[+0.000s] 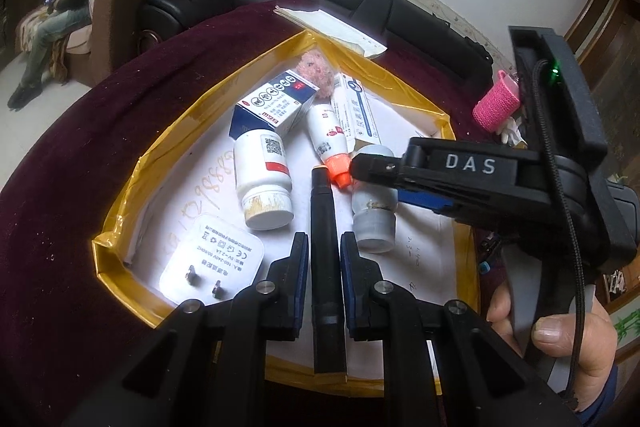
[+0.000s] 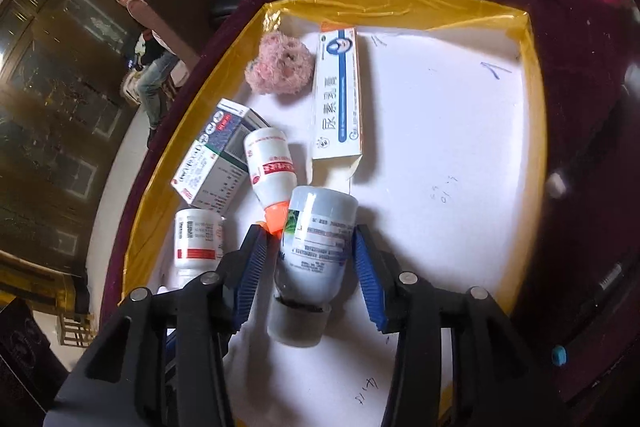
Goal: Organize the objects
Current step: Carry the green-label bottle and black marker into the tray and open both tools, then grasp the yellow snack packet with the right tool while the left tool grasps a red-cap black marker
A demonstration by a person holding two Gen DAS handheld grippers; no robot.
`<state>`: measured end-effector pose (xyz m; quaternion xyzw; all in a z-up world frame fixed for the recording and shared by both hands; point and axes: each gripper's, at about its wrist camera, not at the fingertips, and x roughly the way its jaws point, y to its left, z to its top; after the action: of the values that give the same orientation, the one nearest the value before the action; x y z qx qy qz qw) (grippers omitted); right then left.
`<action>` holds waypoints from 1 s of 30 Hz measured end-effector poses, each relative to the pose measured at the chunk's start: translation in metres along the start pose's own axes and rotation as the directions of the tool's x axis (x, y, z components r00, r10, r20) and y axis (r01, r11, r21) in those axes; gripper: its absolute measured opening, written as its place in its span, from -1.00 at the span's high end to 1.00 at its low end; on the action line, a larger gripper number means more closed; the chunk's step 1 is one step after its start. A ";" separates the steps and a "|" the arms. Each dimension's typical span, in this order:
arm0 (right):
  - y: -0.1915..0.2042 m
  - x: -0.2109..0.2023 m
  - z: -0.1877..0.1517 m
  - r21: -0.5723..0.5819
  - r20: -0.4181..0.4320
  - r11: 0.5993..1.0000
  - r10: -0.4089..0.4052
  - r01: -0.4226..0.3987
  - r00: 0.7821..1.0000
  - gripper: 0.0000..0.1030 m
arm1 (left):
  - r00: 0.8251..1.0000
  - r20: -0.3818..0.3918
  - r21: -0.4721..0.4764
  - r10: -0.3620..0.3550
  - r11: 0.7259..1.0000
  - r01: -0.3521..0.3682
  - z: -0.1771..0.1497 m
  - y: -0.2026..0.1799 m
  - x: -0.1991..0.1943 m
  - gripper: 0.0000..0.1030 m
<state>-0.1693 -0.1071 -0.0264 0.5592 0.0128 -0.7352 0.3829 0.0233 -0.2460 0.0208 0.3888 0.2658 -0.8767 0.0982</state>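
Right hand-held gripper (image 2: 308, 267), grey bottle (image 2: 316, 239) seemingly loose between jaws

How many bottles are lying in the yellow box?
3: a white bottle by the charger, an orange-capped bottle in the middle, and a grey-capped bottle between the right gripper's open fingers.

Grey-capped bottle (image 2: 316, 251) on its side in yellow-rimmed tray (image 2: 400, 3), beside orange-capped bottle (image 2: 270, 167).
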 end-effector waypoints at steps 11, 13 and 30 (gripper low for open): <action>-0.003 -0.010 -0.010 0.003 0.003 0.988 0.152 -0.152 0.988 0.12 | 1.000 0.031 0.016 0.006 1.000 -0.006 -0.001 -0.005 -0.016 0.72; -0.008 -0.024 -0.014 -0.012 0.033 0.990 0.142 -0.142 0.989 0.15 | 0.999 0.039 0.027 0.004 1.000 -0.005 -0.003 -0.008 -0.019 0.66; -0.143 -0.165 -0.094 0.055 0.322 0.996 -0.089 0.075 0.942 -0.07 | 0.986 -0.114 0.441 -0.124 0.883 0.162 -0.045 -0.142 -0.016 0.32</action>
<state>-0.1619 0.1263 0.0169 0.4376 -0.0426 -0.8326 0.3370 0.0087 -0.1034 0.0624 0.4163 0.0882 -0.9022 -0.0700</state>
